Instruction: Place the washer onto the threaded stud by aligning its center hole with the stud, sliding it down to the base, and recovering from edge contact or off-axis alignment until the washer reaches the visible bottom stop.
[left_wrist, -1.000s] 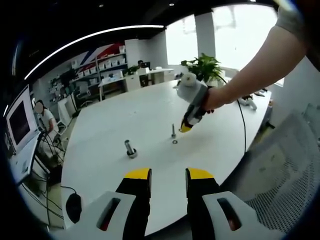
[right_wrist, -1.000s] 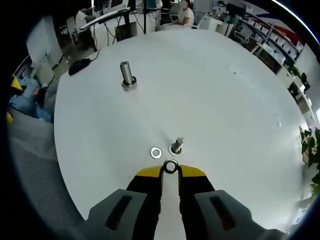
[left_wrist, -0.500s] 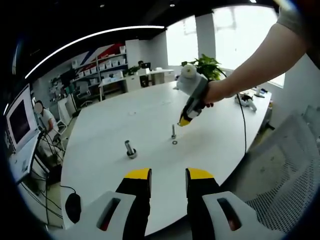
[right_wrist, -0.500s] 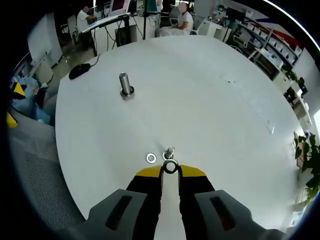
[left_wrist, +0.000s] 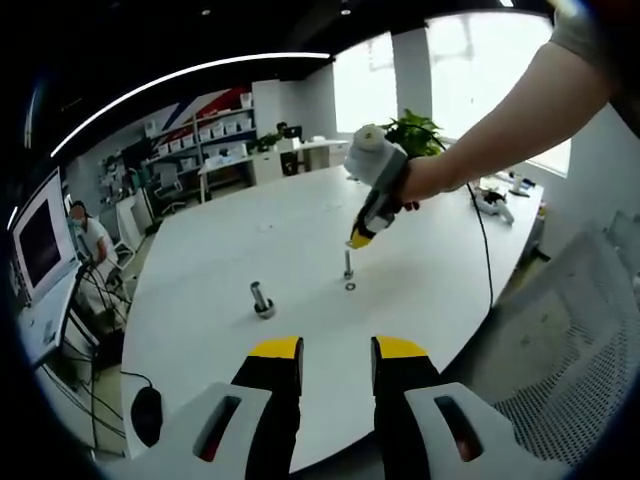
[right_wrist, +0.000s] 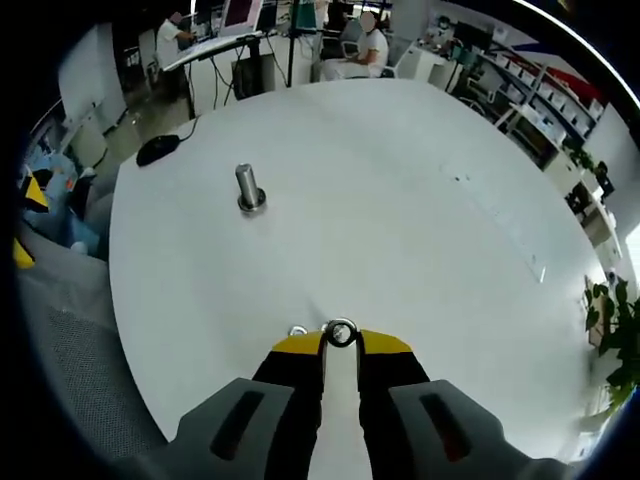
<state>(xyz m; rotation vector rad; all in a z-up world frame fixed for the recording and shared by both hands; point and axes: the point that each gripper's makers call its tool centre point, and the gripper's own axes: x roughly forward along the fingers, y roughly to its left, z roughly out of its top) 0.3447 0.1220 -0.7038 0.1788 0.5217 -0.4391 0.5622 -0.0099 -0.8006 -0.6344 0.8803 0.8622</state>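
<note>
My right gripper (right_wrist: 341, 346) is shut on a small steel washer (right_wrist: 341, 333), pinched by its edge at the yellow fingertips. In the left gripper view this gripper (left_wrist: 357, 241), held by a person's hand, hovers just above the thin threaded stud (left_wrist: 348, 265), its tips pointing down at it. A second washer (left_wrist: 350, 286) lies flat on the white table beside the stud's base; its edge (right_wrist: 297, 330) peeks out left of my right jaws, which hide the stud itself. My left gripper (left_wrist: 337, 352) stays open at the near table edge, holding nothing.
A thicker short stud (left_wrist: 262, 300) (right_wrist: 248, 190) stands on the round white table (left_wrist: 250, 240), left of the thin one. A black mouse (right_wrist: 160, 149) lies at the table's far edge. A mesh chair (left_wrist: 570, 330) sits to the right. People sit at desks beyond.
My right gripper, still holding the washer, has risen and shifted over the thin stud. In its view the stud and loose washer slid down under the jaws. The left gripper has stayed put.
</note>
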